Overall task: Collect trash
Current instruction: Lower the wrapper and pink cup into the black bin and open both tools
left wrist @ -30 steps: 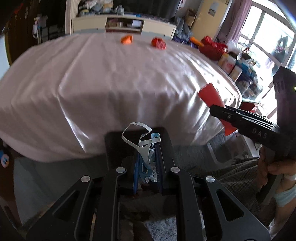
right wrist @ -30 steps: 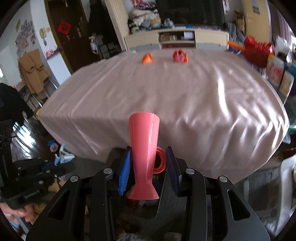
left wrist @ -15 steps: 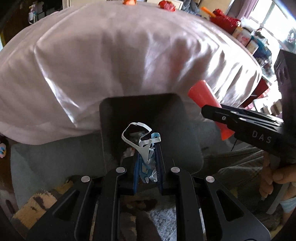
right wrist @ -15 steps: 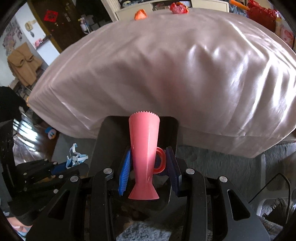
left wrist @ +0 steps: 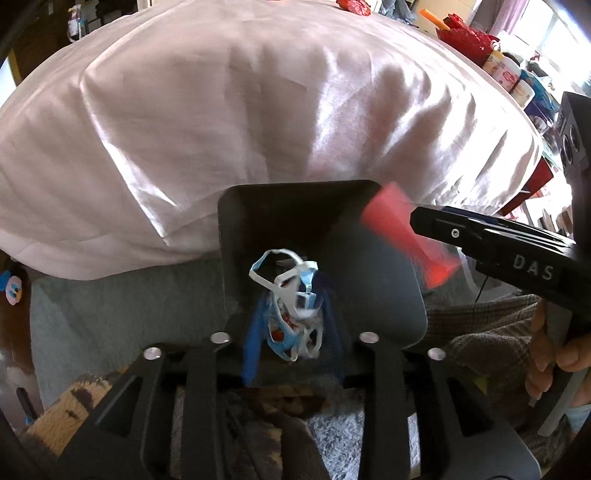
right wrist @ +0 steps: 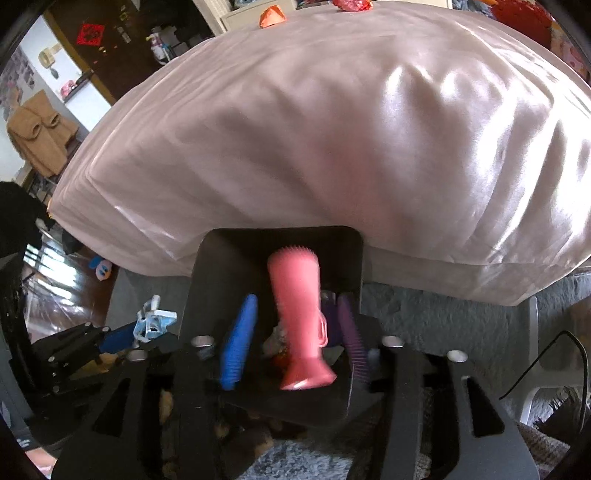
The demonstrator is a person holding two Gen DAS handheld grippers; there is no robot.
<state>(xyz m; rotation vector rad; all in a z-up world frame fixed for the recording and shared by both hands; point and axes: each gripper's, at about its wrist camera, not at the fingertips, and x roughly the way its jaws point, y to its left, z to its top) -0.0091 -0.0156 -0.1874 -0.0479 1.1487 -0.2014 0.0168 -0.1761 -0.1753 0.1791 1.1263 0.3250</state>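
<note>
A black bin [left wrist: 236, 236] stands on the floor in front of the cloth-covered table. Over its mouth my left gripper [left wrist: 293, 295] is opening. A crumpled blue and white wrapper [left wrist: 291, 314] hangs loose between its blue pads [left wrist: 253, 339]. My right gripper [right wrist: 295, 301] is opening too. A pink plastic cup [right wrist: 299, 317], blurred, drops between its pads [right wrist: 238, 343], which stand clear of it, above the bin [right wrist: 207, 280]. In the left wrist view the right gripper [left wrist: 417, 221] and the cup [left wrist: 399, 229] reach in from the right. The right wrist view shows the left gripper [right wrist: 136, 332] and the wrapper [right wrist: 153, 321] at the left.
A shiny pinkish cloth [left wrist: 258, 129] covers the table behind the bin. At its far edge lie an orange scrap [right wrist: 271, 16] and a red scrap [right wrist: 351, 4]. Grey carpet [left wrist: 110, 314] surrounds the bin. A person's hand [left wrist: 554, 350] holds the right gripper's handle.
Both grippers have sunk from table height to just over the bin. Their jaws have spread. The cup and the wrapper have come loose and slid lower between the pads.
</note>
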